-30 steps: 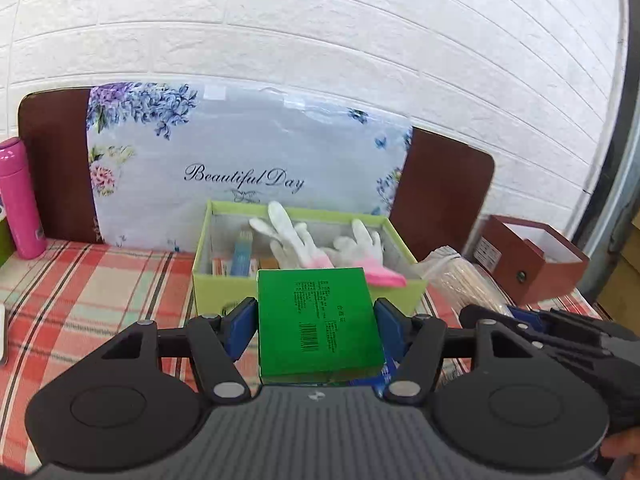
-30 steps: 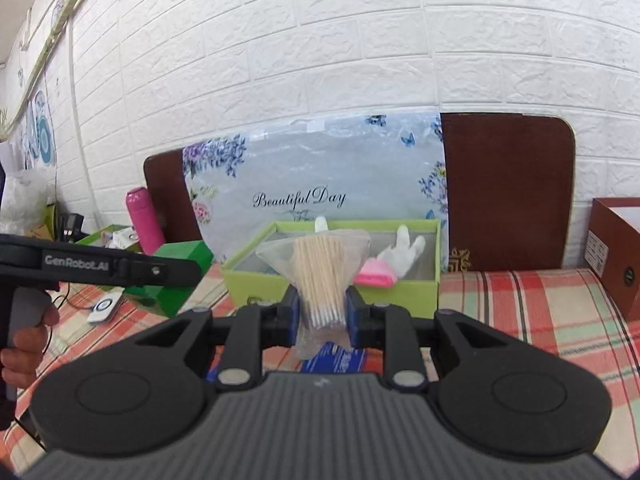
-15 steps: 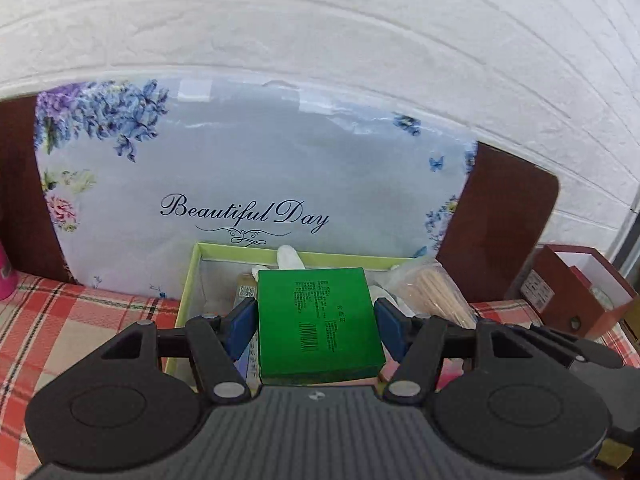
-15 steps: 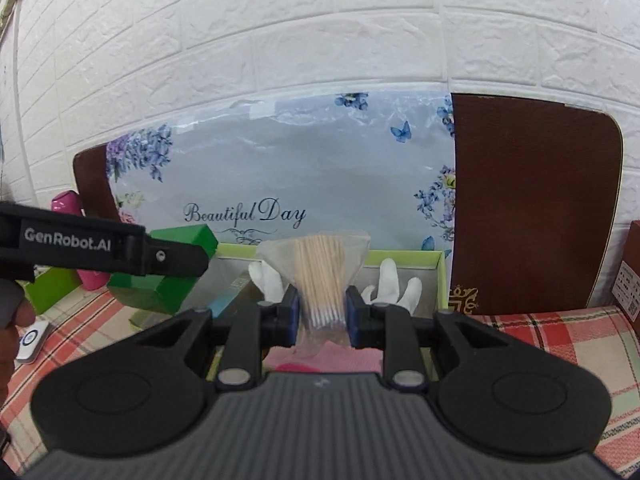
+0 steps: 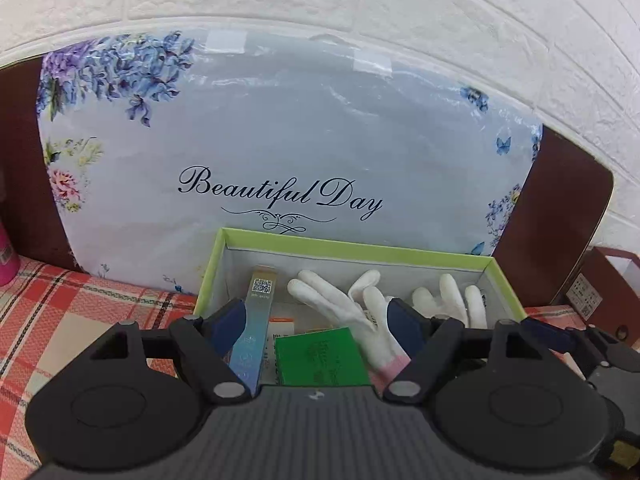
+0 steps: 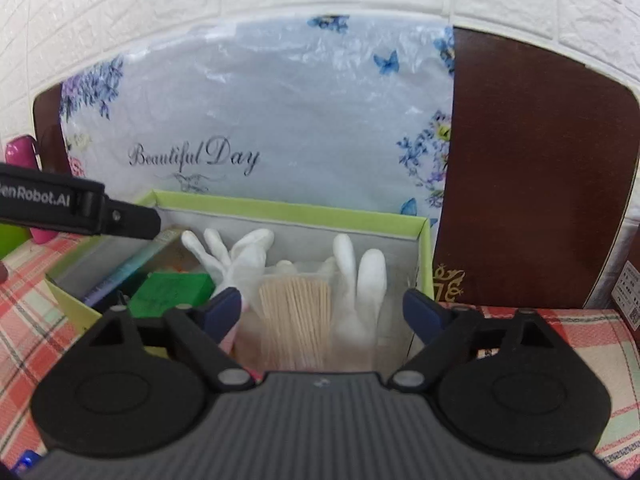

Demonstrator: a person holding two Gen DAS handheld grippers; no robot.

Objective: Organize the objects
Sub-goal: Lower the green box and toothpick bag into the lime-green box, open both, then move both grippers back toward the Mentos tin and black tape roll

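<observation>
A lime-green open box (image 5: 360, 249) (image 6: 296, 210) stands on the plaid tablecloth. Inside it lie white gloves (image 5: 348, 304) (image 6: 360, 276), a long blue packet (image 5: 256, 332) and other small items. My left gripper (image 5: 316, 320) hovers over the box; its jaws are opening, and the green carton (image 5: 322, 356) (image 6: 172, 290) lies loose below, clear of both pads. My right gripper (image 6: 324, 308) is over the box's right half. Its jaws are opening wide, and the clear bag of wooden sticks (image 6: 296, 316) rests on the gloves between them, untouched.
A floral "Beautiful Day" bag (image 5: 280, 152) leans on a brown board (image 6: 532, 168) against the white brick wall behind the box. A pink bottle (image 5: 6, 260) stands far left. A brown open box (image 5: 612, 280) sits at the right. The left tool's black arm (image 6: 80, 208) crosses the right view.
Both grippers moved forward and down over the lime box. The left let go of the green carton, the right let go of the bag of sticks; both now lie in the box.
</observation>
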